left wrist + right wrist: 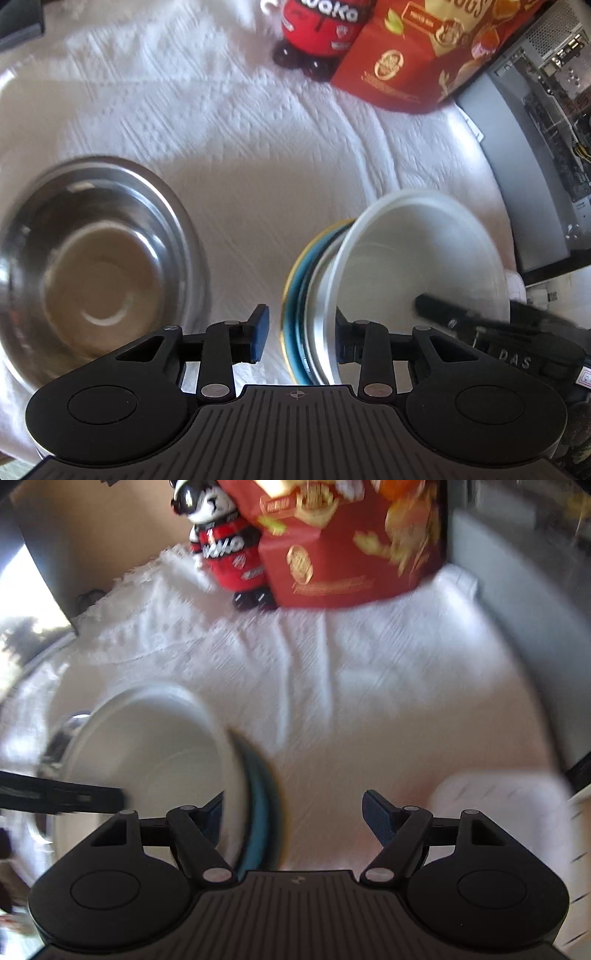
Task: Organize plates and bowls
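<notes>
- We are holding our left gripper [301, 334] low over a nested stack of dishes, its jaws standing apart around the stack's near rims with the blue pads clear of them, gripping nothing.
- We are keeping our right gripper [295, 821] half open beside that stack; its left pad sits behind the white bowl's rim and its right pad hangs over bare cloth, so it appears to be pinching nothing.
- The white bowl [421, 258] is lying tilted on top, with a metal dish and a teal plate [295, 295] with a yellow edge beneath it, all on the white tablecloth [240, 129].
- To do this step well, we are judging it best to steady the stack from both sides until the bowl sits level.
- The steel bowl [96, 266] is sitting alone to the stack's left, apart from it.
- Motion blur is smearing the rims, so we cannot tell how many dishes are nested; the toy figure [225, 542] and red box [351, 546] beyond are cut off.
</notes>
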### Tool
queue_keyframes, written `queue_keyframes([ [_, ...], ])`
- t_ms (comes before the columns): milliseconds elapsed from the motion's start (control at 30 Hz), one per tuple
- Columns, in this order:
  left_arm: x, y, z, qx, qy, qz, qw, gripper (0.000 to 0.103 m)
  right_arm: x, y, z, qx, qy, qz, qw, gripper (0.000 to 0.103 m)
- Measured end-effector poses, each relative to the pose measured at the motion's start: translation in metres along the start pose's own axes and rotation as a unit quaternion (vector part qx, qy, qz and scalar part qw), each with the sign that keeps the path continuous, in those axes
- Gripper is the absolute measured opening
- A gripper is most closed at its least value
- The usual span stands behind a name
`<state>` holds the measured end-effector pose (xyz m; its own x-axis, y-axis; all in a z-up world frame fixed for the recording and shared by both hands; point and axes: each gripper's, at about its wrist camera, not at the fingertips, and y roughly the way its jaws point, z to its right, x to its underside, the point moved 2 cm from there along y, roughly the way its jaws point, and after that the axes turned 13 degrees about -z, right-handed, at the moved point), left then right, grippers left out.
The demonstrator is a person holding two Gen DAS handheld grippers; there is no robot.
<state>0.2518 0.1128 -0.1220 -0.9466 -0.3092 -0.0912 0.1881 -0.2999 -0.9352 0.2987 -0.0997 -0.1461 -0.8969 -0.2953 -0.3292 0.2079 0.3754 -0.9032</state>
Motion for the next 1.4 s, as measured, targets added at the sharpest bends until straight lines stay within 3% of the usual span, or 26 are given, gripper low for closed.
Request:
queue_keyframes([
  [133, -0.002, 0.014, -0.001, 0.018, -0.004, -0.016, 0.9997, 0.036, 0.003, 0.019, 0.006, -0.088, 0.037, -0.052, 0.994, 0.075],
  [300, -0.003, 0.019, 0.000, 0.037, -0.012, -0.015, 0.9991, 0.043, 0.004, 0.032, -0.001, -0.087, 0.030, -0.070, 0.993, 0.075],
  [467, -0.002, 0.022, 0.001, 0.045, -0.016, -0.006, 0.9989, 0.048, 0.006, 0.035, 0.000, -0.141, 0.035, -0.088, 0.986, 0.074],
  [867, 0.006, 0.021, -0.008, 0.070, -0.041, -0.004, 0.9967, 0.044, 0.003, 0.034, -0.009, -0.145, 0.017, -0.079, 0.986, 0.074],
  [1400, 0.023, 0.001, -0.009, 0.044, -0.040, -0.004, 0.9982, 0.041, 0.011, 0.036, -0.021, -0.145, -0.009, -0.099, 0.984, 0.075],
])
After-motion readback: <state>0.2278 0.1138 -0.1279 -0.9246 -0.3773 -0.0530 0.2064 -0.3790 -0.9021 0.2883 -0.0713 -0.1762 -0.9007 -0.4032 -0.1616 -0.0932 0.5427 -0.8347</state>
